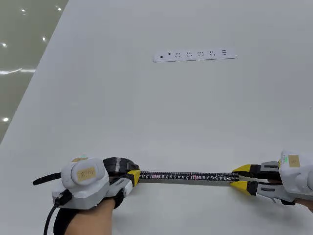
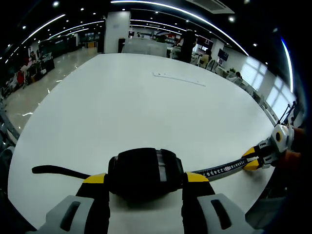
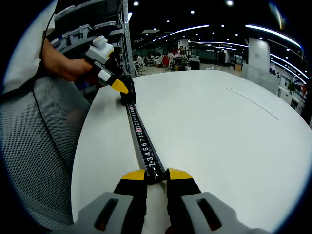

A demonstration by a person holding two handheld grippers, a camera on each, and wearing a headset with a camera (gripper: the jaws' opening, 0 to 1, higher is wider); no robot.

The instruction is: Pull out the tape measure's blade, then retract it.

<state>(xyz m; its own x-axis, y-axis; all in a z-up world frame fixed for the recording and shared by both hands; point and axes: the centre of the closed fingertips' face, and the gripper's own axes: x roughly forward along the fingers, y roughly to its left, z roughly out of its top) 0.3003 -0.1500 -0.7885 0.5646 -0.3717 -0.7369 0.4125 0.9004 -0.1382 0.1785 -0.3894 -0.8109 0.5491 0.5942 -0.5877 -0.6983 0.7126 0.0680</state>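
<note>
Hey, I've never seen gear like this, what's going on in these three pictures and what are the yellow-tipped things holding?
No robot: a person holds a gripper in each hand. The wide picture comes from a camera on the person's head; the two round ones from cameras on the grippers. At the white table, the left gripper clamps the black tape measure case, and the right gripper pinches the end of its pulled-out blade. A white power strip lies farther back.

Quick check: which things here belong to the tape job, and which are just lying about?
In the job: tape measure case, clamped in the left gripper; blade, pinched by the right gripper.
Lying about: power strip, far across the table.
</note>
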